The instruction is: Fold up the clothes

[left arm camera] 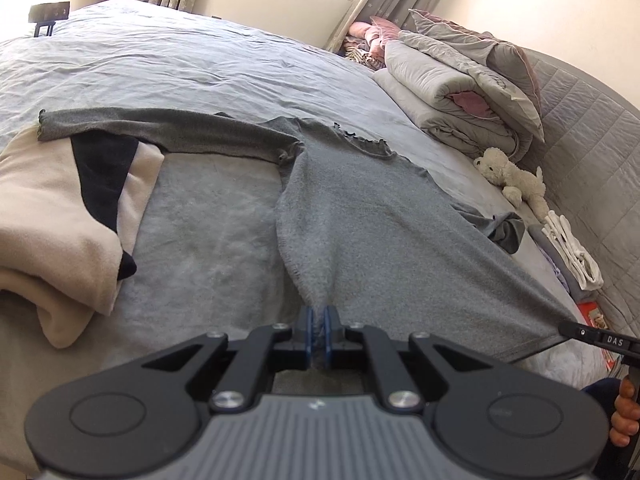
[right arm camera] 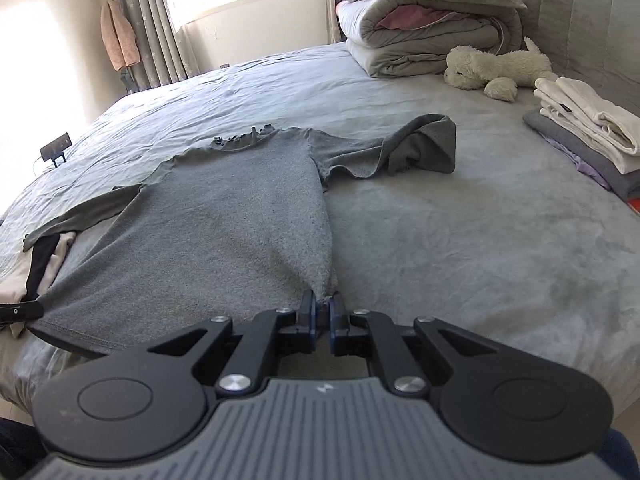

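Item: grey sweater (left arm camera: 360, 208), laid flat on the bed (left arm camera: 208, 208), neck toward the window, hem at the near edge

Left gripper (left arm camera: 319, 322): jaws closed, pinching the hem's left corner

Right gripper (right arm camera: 323, 316): jaws closed, pinching the hem's right corner

Condition: body smooth; left sleeve (left arm camera: 160, 130) stretched out over a cream and black garment (left arm camera: 68, 216); right sleeve (right arm camera: 416, 148) crumpled and doubled over

Step in hand, judged: tensioning the hem to square the body

Handling notes: keep both pinches firm, pull evenly and level so the hem runs straight; release low; straighten the right sleeve before folding inward; keep clear of the folded stack (right arm camera: 584, 128)
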{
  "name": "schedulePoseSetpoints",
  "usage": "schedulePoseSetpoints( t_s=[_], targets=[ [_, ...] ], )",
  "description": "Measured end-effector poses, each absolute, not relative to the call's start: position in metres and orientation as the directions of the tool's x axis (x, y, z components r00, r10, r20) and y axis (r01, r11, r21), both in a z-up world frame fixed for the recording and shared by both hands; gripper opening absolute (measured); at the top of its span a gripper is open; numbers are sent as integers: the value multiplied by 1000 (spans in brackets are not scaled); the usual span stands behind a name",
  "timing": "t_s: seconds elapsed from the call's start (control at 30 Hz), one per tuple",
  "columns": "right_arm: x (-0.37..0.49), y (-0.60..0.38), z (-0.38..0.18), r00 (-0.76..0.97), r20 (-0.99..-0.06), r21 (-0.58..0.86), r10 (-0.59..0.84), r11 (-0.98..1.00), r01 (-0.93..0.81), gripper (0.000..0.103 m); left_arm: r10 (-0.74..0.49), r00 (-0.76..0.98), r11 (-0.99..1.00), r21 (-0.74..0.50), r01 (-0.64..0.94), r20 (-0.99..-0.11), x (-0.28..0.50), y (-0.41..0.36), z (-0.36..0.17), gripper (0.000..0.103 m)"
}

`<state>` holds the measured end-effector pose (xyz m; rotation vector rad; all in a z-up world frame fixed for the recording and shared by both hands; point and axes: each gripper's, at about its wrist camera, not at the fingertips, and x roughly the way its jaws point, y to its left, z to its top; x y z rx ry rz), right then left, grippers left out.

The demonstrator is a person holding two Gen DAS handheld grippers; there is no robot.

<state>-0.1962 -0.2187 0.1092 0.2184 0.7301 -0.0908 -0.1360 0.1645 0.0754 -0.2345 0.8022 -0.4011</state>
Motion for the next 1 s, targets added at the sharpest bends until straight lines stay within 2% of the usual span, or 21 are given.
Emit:
schedulePoseSetpoints(
  t_s=[0.17, 0.3, 0.4, 0.47, 0.5, 0.67, 0.7, 0.73, 0.8, 1.0],
  targets=[
    [-185, -216, 94, 674, -738, 130, -25, 975, 179, 7, -357, 615, 930, -211, 300, -703, -135, 149, 67, 7],
    [-185, -214, 96, 682, -732, 147, 8, 978, 146, 13, -323, 623, 945, -212, 248, -712, -125, 165, 68, 9],
    [-186, -226, 106, 710, -704, 198, 26, 967, 161, 16, -289, 658, 957, -216, 192, -695, -119, 182, 74, 15],
    [-182, -237, 109, 713, -700, 240, 43, 954, 178, 16, -287, 666, 957, -236, 169, -688, -115, 189, 75, 26],
    [-178, -242, 109, 710, -703, 254, 49, 949, 186, 16, -286, 667, 957, -240, 163, -688, -112, 190, 75, 28],
    [-149, -263, 103, 675, -731, 335, 99, 914, 230, 17, -267, 668, 963, -211, 167, -695, -98, 177, 74, 29],
    [-142, -267, 100, 664, -740, 350, 107, 904, 246, 22, -266, 670, 964, -208, 168, -693, -95, 173, 75, 29],
    [-136, -270, 96, 653, -750, 357, 109, 897, 261, 31, -265, 671, 964, -204, 169, -693, -92, 170, 75, 30],
    [-125, -274, 88, 635, -765, 357, 110, 892, 275, 36, -263, 671, 965, -194, 178, -693, -87, 163, 76, 31],
    [-88, -276, 72, 577, -810, 300, 107, 921, 249, 38, -239, 672, 970, -150, 189, -701, -62, 142, 76, 36]
  ],
)
